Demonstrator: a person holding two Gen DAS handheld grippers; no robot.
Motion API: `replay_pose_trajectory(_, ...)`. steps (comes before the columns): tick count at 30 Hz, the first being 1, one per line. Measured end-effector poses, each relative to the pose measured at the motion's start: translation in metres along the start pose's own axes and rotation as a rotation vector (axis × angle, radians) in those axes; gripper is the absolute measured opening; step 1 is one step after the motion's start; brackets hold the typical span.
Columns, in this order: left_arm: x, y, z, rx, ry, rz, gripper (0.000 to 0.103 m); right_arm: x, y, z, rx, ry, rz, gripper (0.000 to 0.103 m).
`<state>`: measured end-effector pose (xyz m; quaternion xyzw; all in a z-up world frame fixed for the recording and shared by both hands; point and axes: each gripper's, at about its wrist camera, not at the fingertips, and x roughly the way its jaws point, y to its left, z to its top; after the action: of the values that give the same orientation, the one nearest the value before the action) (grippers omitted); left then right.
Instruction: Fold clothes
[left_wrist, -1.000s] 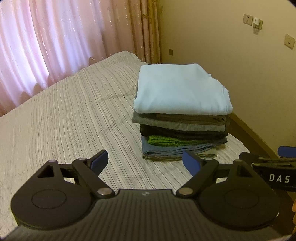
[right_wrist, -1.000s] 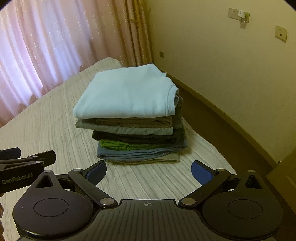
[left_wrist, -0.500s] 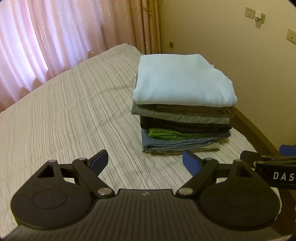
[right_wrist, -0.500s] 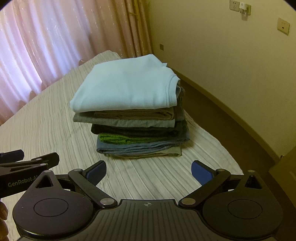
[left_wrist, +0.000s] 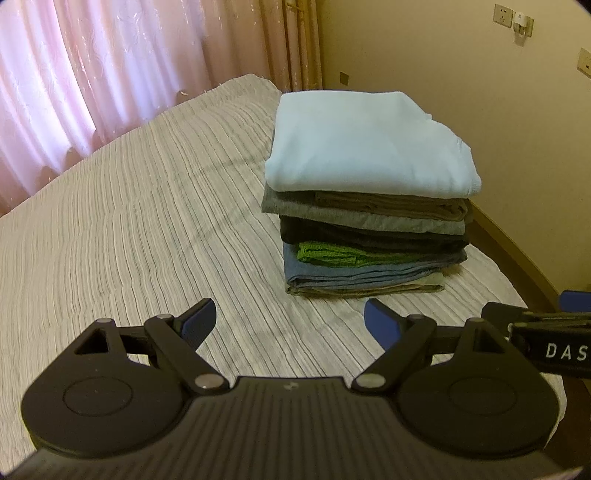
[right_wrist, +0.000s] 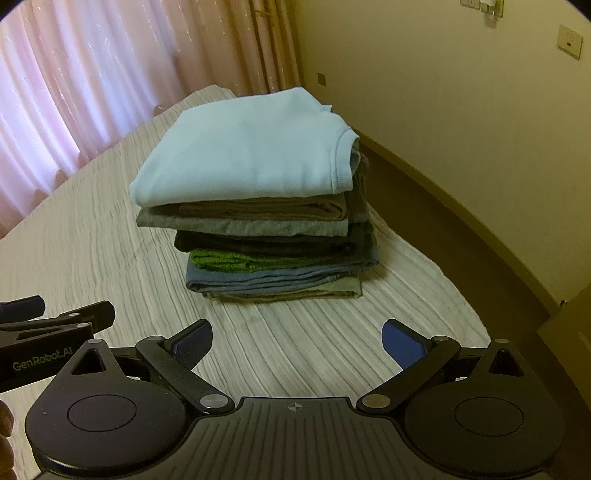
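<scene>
Two empty grippers before a finished pile of folded clothes.
The left black gripper (left_wrist: 289, 322) and the right black gripper (right_wrist: 297, 342) both hang with jaws spread wide, grasping nothing, above the striped beige bedcover (left_wrist: 140, 221). The stack of folded clothes (left_wrist: 369, 206), with a pale blue sweatshirt (right_wrist: 251, 147) on top, lies at the bed's far corner near the cream wall (right_wrist: 461, 110).

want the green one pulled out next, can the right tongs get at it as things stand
Probably not cleanly. The right tongs are open with bare bed ahead, but the green garment is sandwiched mid-stack, only its folded edge showing, with the light blue top and others weighing it down.
</scene>
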<state>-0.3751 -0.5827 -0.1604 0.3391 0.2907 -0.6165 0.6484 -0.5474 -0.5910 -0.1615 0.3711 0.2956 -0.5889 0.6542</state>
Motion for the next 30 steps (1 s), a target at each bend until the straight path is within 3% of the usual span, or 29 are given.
replay_pose_trajectory(30,-0.006,-0.006,-0.012,0.011,0.008,0.022,0.085,-0.007,-0.005,-0.012,-0.006,0.016,0.02,0.101)
